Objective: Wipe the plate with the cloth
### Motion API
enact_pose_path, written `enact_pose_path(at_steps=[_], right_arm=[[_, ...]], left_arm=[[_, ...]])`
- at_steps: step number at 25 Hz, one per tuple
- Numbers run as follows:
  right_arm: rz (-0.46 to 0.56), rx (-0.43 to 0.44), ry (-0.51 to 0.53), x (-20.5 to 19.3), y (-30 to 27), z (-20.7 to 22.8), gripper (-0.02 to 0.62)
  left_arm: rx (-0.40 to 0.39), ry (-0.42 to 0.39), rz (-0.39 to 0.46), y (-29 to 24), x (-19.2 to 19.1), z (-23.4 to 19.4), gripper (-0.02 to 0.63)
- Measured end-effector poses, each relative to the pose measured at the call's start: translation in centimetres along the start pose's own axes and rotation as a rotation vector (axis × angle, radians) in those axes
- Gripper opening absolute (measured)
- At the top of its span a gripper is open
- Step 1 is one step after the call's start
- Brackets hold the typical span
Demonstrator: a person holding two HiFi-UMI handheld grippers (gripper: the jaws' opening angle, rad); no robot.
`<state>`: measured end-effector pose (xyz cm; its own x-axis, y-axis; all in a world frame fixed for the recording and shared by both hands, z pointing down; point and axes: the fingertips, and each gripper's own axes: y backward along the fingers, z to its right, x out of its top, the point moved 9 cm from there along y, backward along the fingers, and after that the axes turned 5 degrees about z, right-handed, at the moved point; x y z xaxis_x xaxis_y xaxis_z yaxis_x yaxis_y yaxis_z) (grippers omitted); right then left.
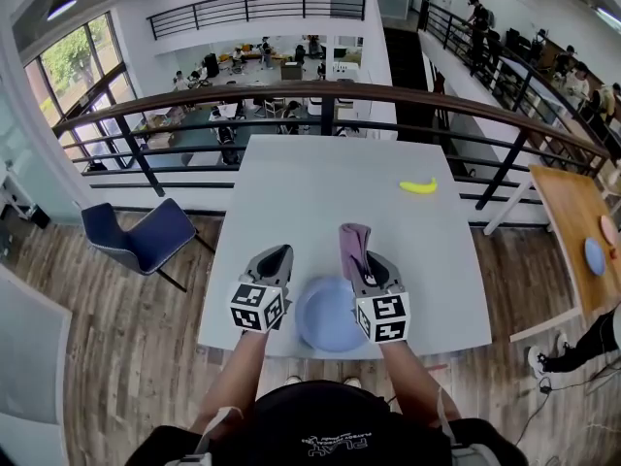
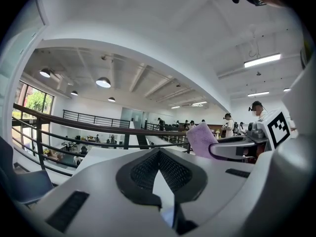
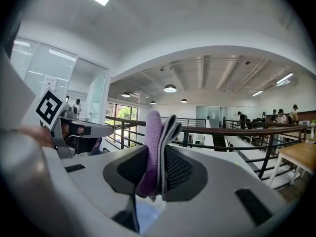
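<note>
A light blue plate (image 1: pixel 325 320) lies at the near edge of the white table (image 1: pixel 330 192). Both grippers hover level above it, pointing away from me. The left gripper (image 1: pixel 278 253) is over the plate's left rim, its jaws shut with nothing between them (image 2: pixel 159 154). Over the plate's right rim, the right gripper (image 1: pixel 361 260) is shut on a folded purple cloth (image 1: pixel 353 241), which sticks up past the fingertips (image 3: pixel 154 132). A sliver of the plate (image 3: pixel 148 214) shows below the right jaws. From the left gripper view the cloth (image 2: pixel 200 138) stands to the right.
A yellow banana (image 1: pixel 419 185) lies on the far right part of the table. A dark railing (image 1: pixel 320 95) runs behind the table. A blue chair (image 1: pixel 146 236) stands at the left, and a wooden table (image 1: pixel 572 212) at the right.
</note>
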<state>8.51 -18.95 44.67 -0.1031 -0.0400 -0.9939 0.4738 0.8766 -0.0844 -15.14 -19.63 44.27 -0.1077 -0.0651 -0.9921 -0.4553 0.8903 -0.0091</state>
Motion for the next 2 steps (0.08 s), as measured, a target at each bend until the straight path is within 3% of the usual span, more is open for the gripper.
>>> enact_pose_path(at_steps=[2], right_arm=[[-0.005,-0.001,0.006,-0.16,-0.04,-0.05,0.107]], left_arm=[[-0.002,0.003,-0.004,-0.03,-0.14,-0.07,0.012]])
